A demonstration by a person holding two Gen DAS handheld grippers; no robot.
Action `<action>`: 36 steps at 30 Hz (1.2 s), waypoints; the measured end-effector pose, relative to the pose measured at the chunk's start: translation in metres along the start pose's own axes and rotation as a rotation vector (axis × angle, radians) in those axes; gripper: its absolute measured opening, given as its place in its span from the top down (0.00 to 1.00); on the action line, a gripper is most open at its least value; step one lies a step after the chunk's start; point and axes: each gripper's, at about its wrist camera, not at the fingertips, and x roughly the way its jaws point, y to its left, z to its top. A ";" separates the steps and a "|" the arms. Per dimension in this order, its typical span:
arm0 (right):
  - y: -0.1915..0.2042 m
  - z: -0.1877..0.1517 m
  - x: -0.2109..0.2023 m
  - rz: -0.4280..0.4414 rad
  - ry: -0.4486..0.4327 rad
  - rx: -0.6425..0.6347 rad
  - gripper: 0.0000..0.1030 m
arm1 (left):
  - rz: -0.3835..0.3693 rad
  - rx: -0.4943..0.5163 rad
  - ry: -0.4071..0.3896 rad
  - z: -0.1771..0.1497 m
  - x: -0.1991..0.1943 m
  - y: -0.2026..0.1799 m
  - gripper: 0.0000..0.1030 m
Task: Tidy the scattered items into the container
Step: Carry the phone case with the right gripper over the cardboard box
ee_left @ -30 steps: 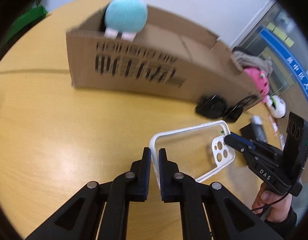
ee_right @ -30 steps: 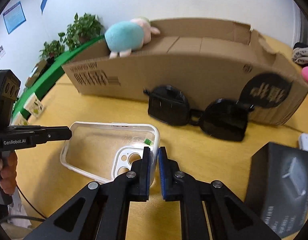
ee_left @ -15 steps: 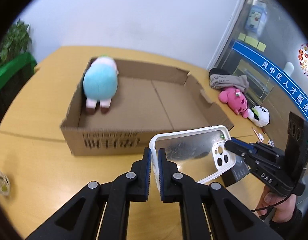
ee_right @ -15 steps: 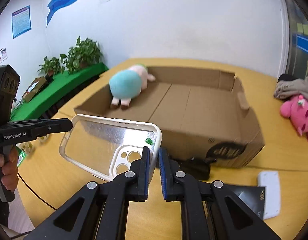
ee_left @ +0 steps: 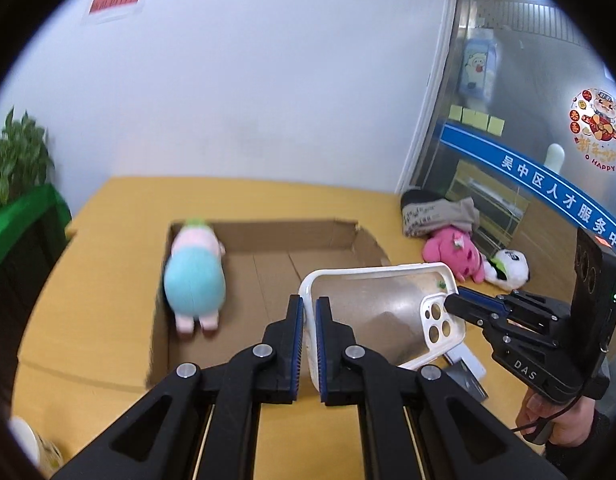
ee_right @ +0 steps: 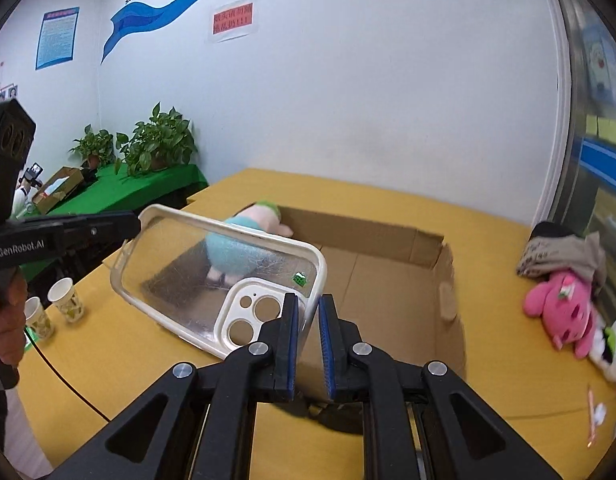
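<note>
A clear phone case [ee_left: 372, 308] with a white rim hangs in the air over the near edge of an open cardboard box [ee_left: 267, 236]. My left gripper [ee_left: 309, 308] is shut on the case's plain end. My right gripper [ee_right: 308, 312] is shut on the camera-hole end, and also shows as the right gripper [ee_left: 454, 304] in the left wrist view. In the right wrist view the phone case [ee_right: 195, 272] runs left to the left gripper [ee_right: 135, 222]. A blue and pink plush [ee_left: 193, 284] lies inside the box at its left wall.
A pink plush [ee_left: 452, 252], a panda plush [ee_left: 508, 270] and a grey cloth [ee_left: 436, 214] lie on the yellow table right of the box. Two paper cups [ee_right: 65, 300] stand at the table's left. A dark box [ee_left: 466, 380] sits below the case. A person's hand holds each gripper.
Both grippers have risen together with the phone case, from just above the table to above the box's rim. The box's inside has come into view.
</note>
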 end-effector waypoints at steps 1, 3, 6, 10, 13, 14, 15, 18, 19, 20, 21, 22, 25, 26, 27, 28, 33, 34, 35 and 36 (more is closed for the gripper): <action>-0.001 0.006 0.000 -0.003 -0.007 -0.002 0.89 | 0.001 0.008 -0.012 0.008 0.001 0.000 0.95; -0.004 0.020 0.001 -0.014 -0.024 -0.008 0.89 | -0.001 0.015 -0.032 0.021 0.003 0.001 0.95; -0.012 0.044 0.008 -0.028 -0.050 -0.015 0.89 | 0.002 0.019 -0.050 0.042 0.012 0.002 0.95; -0.024 0.078 0.027 -0.035 -0.074 -0.020 0.89 | 0.021 0.021 -0.068 0.073 0.028 0.006 0.95; -0.036 0.101 0.047 -0.030 -0.076 -0.016 0.89 | 0.039 0.021 -0.075 0.094 0.044 0.012 0.95; -0.041 0.109 0.056 -0.031 -0.075 -0.016 0.89 | 0.044 0.017 -0.070 0.101 0.051 0.015 0.95; -0.044 0.116 0.066 -0.036 -0.073 -0.020 0.89 | 0.051 0.013 -0.066 0.107 0.058 0.018 0.96; -0.057 0.136 0.091 -0.037 -0.059 -0.017 0.89 | 0.053 -0.003 -0.050 0.124 0.081 0.027 0.97; -0.062 0.141 0.102 -0.035 -0.053 -0.012 0.90 | 0.055 -0.005 -0.045 0.129 0.090 0.030 0.97; -0.069 0.146 0.113 -0.031 -0.046 -0.003 0.90 | 0.056 -0.009 -0.039 0.133 0.099 0.033 0.97; -0.075 0.150 0.125 -0.028 -0.037 0.005 0.90 | 0.057 -0.014 -0.030 0.137 0.108 0.036 0.97; -0.078 0.152 0.133 -0.028 -0.030 0.008 0.90 | 0.061 -0.015 -0.019 0.140 0.119 0.039 0.97; -0.092 0.158 0.164 -0.026 0.003 0.019 0.90 | 0.074 -0.024 0.019 0.144 0.152 0.052 0.97; -0.097 0.156 0.175 -0.025 0.016 0.024 0.90 | 0.076 -0.027 0.034 0.144 0.164 0.056 0.97; -0.102 0.155 0.188 -0.022 0.032 0.029 0.90 | 0.076 -0.032 0.050 0.144 0.175 0.059 0.97; -0.109 0.153 0.203 -0.020 0.052 0.038 0.90 | 0.078 -0.037 0.071 0.142 0.188 0.064 0.97; -0.135 0.130 0.272 0.006 0.159 0.101 0.90 | 0.099 -0.058 0.201 0.128 0.258 0.079 0.97; -0.141 0.122 0.287 0.014 0.184 0.120 0.90 | 0.107 -0.064 0.240 0.121 0.274 0.083 0.97; -0.146 0.115 0.300 0.019 0.207 0.137 0.90 | 0.112 -0.066 0.271 0.115 0.287 0.085 0.97; -0.153 0.104 0.316 0.023 0.236 0.155 0.90 | 0.119 -0.066 0.300 0.109 0.300 0.087 0.97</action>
